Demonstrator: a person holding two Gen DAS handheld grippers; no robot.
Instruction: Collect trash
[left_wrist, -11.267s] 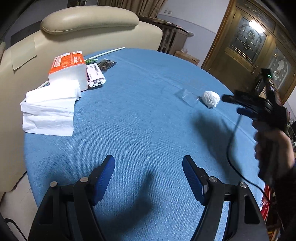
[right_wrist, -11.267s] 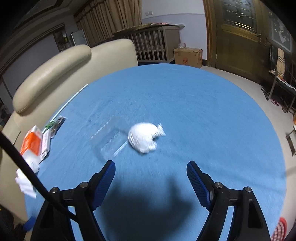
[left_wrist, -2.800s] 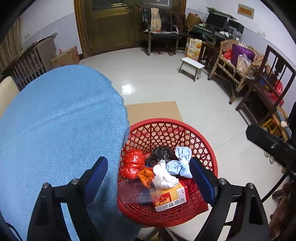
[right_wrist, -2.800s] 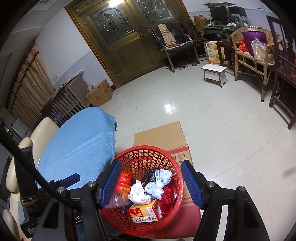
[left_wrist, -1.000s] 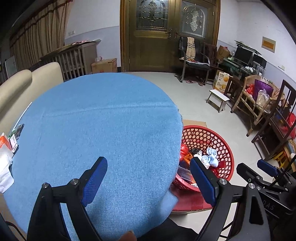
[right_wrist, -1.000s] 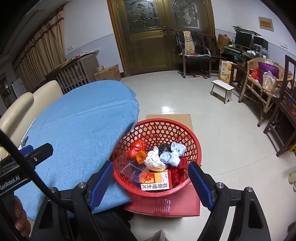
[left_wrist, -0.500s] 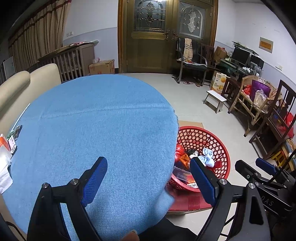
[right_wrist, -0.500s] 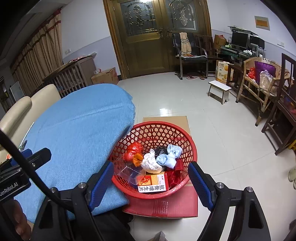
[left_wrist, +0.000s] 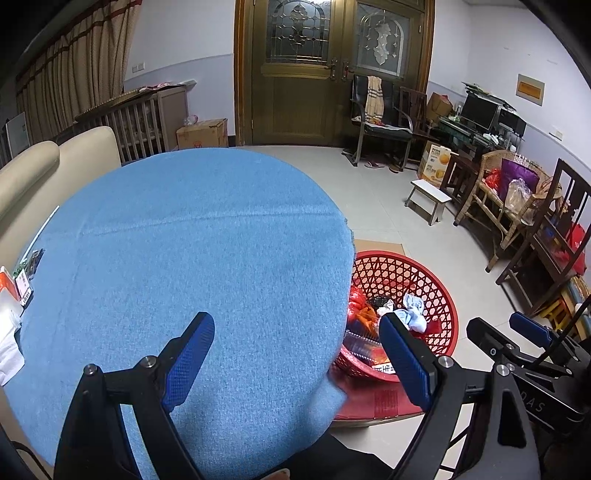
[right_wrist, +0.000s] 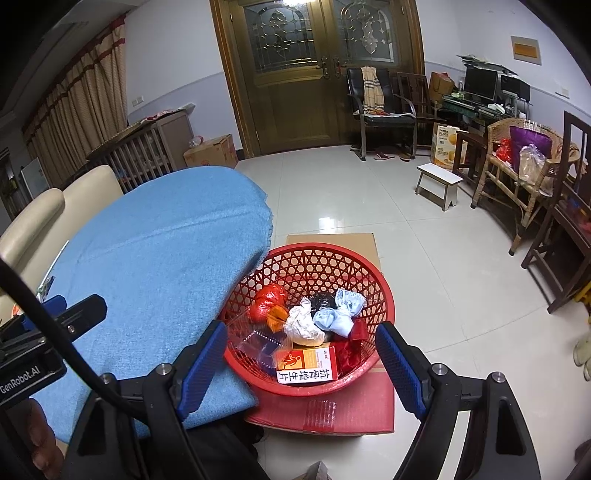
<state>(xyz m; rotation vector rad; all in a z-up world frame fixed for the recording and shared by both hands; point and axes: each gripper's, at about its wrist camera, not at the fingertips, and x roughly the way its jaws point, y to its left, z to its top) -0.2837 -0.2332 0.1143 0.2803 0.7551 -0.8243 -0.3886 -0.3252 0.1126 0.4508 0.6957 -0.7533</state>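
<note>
A red mesh basket stands on a cardboard box beside the round table with the blue cloth. It holds a crumpled white wad, a clear plastic wrapper, a pale blue mask, red bags and an orange-and-white carton. My right gripper is open and empty above the basket's near rim. My left gripper is open and empty over the table's near right edge. The basket also shows in the left wrist view.
A tissue pack and loose tissues lie at the table's far left by a cream sofa. A small white stool, wooden chairs and a wicker chair stand on the tiled floor to the right.
Since 11 seconds ago the white wad and the clear wrapper left the table and now lie in the basket. In the last second both grippers have barely shifted and stay open.
</note>
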